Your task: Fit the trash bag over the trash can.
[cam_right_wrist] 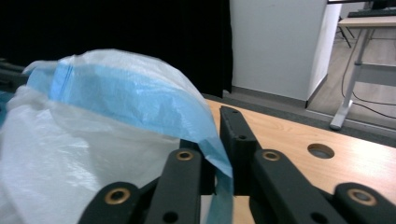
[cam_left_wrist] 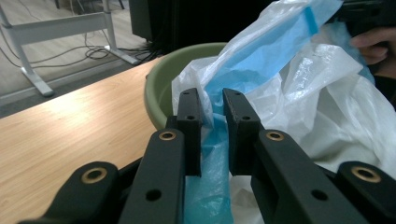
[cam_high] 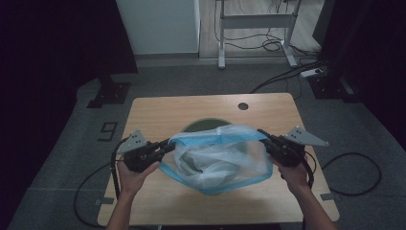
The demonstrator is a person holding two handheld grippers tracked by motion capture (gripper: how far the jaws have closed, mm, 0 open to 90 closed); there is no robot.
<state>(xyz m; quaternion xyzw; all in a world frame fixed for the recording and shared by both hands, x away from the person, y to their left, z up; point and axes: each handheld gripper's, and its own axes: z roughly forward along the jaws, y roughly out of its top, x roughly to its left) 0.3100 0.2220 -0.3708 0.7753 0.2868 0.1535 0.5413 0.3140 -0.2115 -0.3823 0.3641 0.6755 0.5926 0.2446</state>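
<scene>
The wooden surface (cam_high: pixel 158 115) carries a green basin (cam_high: pixel 203 125), and above it, stretched between the two grippers, hangs a thin white plastic bag (cam_high: pixel 220 160) with a blue rim. The left gripper (cam_high: pixel 168 143) has its jaws pinched shut on the blue hem at one side; the right gripper (cam_high: pixel 262 134) clamps the opposite hem. It looks like the bag's mouth is being spread to line the basin. Next, I'd guess, both grippers lower together, keeping the rim taut and wide.
</scene>
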